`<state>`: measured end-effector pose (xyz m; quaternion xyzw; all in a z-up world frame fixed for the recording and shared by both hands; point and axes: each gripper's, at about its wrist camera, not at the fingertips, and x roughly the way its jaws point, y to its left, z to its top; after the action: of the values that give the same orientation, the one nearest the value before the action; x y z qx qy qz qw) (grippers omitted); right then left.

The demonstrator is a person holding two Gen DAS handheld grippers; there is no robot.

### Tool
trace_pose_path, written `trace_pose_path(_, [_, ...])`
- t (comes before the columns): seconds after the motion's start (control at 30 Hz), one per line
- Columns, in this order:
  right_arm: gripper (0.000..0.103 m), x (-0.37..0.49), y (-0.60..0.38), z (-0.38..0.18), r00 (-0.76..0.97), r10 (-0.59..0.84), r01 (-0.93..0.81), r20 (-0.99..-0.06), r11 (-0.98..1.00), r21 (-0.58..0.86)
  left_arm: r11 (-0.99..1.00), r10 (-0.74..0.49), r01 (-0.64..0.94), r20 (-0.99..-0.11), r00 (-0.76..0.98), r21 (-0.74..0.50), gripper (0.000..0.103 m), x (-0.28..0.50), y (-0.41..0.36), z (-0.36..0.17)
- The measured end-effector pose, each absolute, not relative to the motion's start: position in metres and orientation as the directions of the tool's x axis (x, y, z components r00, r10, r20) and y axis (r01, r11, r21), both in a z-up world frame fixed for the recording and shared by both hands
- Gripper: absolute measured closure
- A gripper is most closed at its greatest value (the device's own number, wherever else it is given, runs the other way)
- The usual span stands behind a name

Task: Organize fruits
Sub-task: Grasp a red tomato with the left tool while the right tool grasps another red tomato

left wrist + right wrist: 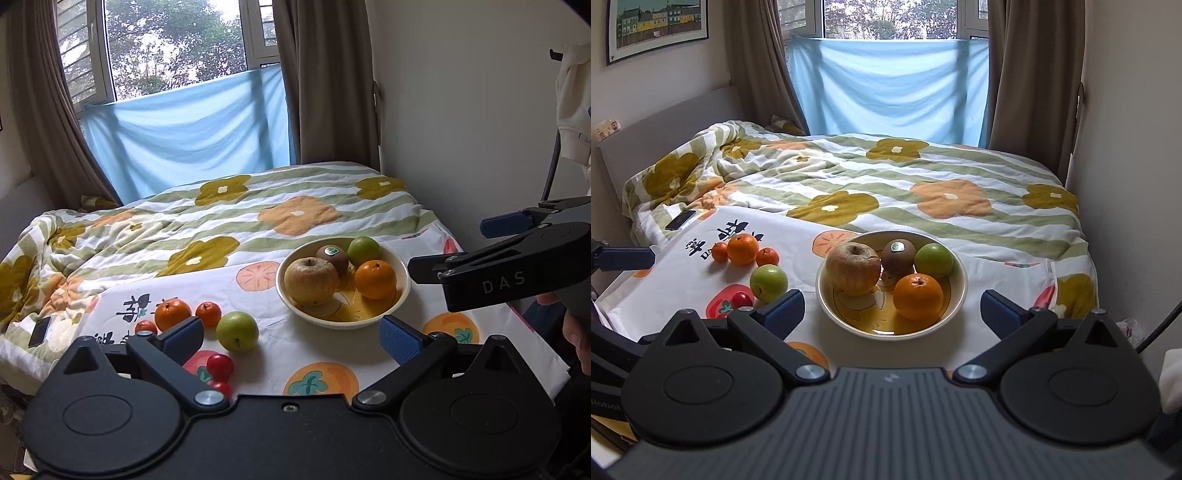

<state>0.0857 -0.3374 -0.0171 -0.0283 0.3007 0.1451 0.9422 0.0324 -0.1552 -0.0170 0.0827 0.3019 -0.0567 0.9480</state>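
Fruits, e.g. green apple (pixel 236 331) near bed's front edge, judged firm, smooth, roll-prone: best gripped across widest part; both claws spread, empty.

Both grippers held wide open, nothing gripped.

The left gripper (pixel 291 332) is held level with its blue pads (pixel 400 338) spread far apart. The right gripper (pixel 892 308) is likewise held with its jaws fully parted; seen from the left wrist view, it is raised alongside, and part of a hand (pixel 574 328) is seen behind its body.
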Motion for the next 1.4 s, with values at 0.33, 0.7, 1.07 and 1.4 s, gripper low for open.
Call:
trace_pose_path(0.33, [0.0,0.081,-0.295,-0.037,0.76,0.276,-0.285,-0.589,0.955,0.08,0.984,-0.005,0.115,-0.619,0.786,0.139,0.001,0.04,-0.096,-0.046])
trace_pose_path(0.7, [0.0,0.1,-0.23,-0.094,0.734,0.274,-0.247,-0.622,0.96,0.132,0.969,-0.04,0.195,-0.689,0.723,0.149,0.01,0.073,-0.054,-0.106])
trace_pose_path(1.07, [0.0,0.118,-0.189,-0.123,0.722,0.256,-0.2,-0.643,0.967,0.159,0.948,-0.12,0.298,-0.74,0.662,0.112,0.037,0.101,-0.048,-0.145])
trace_pose_path(1.4, [0.0,0.124,-0.172,-0.131,0.717,0.249,-0.186,-0.651,0.969,0.165,0.936,-0.183,0.347,-0.75,0.636,0.066,0.066,0.109,-0.041,-0.152])
